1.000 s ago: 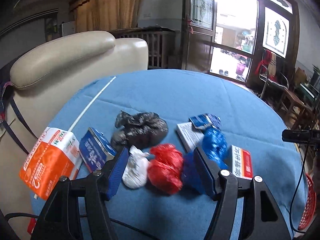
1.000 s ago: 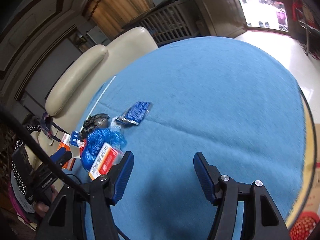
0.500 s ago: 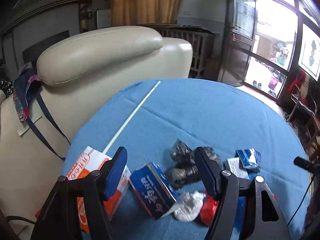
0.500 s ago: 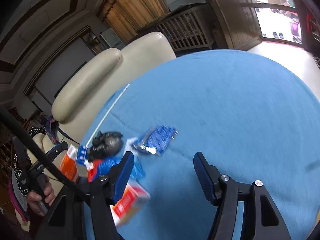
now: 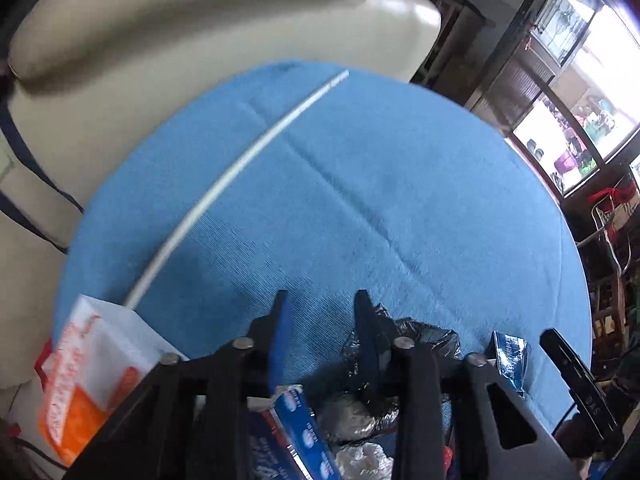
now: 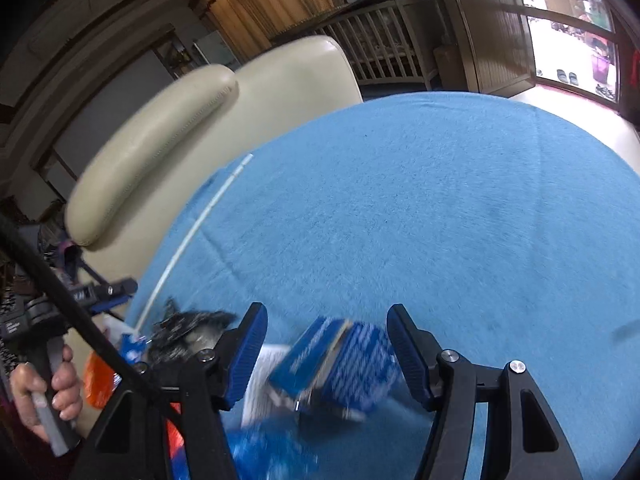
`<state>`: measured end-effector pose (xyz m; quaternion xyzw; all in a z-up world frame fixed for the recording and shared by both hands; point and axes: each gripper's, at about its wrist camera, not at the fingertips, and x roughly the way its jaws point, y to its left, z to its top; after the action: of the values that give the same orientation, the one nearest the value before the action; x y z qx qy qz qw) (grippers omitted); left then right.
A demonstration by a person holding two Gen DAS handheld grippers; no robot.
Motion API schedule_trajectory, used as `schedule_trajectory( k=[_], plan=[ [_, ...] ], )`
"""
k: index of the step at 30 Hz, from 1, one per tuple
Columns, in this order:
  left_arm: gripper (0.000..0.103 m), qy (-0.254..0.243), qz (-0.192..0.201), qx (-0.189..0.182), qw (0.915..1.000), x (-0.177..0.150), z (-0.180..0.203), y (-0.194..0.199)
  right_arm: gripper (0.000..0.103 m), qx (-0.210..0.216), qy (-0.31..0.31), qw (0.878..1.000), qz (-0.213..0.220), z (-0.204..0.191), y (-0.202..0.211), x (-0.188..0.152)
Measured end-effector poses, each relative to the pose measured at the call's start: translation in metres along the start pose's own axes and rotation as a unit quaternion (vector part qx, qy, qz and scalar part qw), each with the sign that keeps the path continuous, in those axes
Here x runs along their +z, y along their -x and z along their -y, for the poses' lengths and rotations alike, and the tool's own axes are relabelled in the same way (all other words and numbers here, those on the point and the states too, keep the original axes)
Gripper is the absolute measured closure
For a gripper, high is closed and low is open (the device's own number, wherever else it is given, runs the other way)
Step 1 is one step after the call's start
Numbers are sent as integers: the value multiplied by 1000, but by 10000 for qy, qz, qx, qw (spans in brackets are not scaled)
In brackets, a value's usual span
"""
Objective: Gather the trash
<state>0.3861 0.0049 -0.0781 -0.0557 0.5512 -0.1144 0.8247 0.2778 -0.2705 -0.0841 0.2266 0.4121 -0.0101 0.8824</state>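
Note:
The trash lies in a pile on the round blue table (image 5: 360, 184). In the left wrist view my left gripper (image 5: 322, 304) has its jaws partly closed with only bare cloth between them; a blue box (image 5: 304, 432), a black crumpled bag (image 5: 404, 340) and a clear wad (image 5: 360, 460) lie under its frame. An orange-white carton (image 5: 92, 376) sits at the left edge. In the right wrist view my right gripper (image 6: 326, 320) is open, and a blue foil wrapper (image 6: 340, 364) lies between its fingers, blurred. The black bag (image 6: 192, 324) shows to its left.
A long white stick (image 5: 240, 160) lies across the table's left side. A cream leather armchair (image 5: 168, 40) stands close behind the table. A blue packet (image 5: 508, 356) lies at the right. Glass doors (image 5: 576, 92) are at the far right.
My left gripper has swung left and forward over the pile, and its jaws have narrowed. My right gripper has moved down towards the blue wrapper, which now lies between its fingers.

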Motion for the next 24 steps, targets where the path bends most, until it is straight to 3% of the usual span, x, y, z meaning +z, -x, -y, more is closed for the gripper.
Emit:
schedule_trajectory(
  k=[4,6,9,12,18,22,23,24],
  plan=[
    [83,79,-486,-463,9977,-16,4,-26,36,-101,147,9984,-539,-4,-38,6],
    [88,10,-647,-591,9962,-31,8,-35,43,87,87,9967,-801,-4,-47,4],
    [89,-124,-637,-784,9948,-55,14,-34,55,-6,582,9937,-954,-19,-48,-6],
    [91,-232,-696,-947,9928,-81,22,-28,56,181,921,9892,-1122,-30,-43,-23],
    [92,-495,-879,-1248,9870,-150,48,-6,58,561,890,9852,-1356,-15,-6,-63],
    [92,-686,-776,-1379,9850,-181,66,25,57,683,630,9899,-1073,8,36,-85],
    [90,-728,-622,-1425,9852,-185,65,42,57,732,461,9917,-951,17,48,-88],
    [80,-775,-487,-1435,9854,-187,64,57,53,794,281,9930,-830,27,62,-91]
  ],
)
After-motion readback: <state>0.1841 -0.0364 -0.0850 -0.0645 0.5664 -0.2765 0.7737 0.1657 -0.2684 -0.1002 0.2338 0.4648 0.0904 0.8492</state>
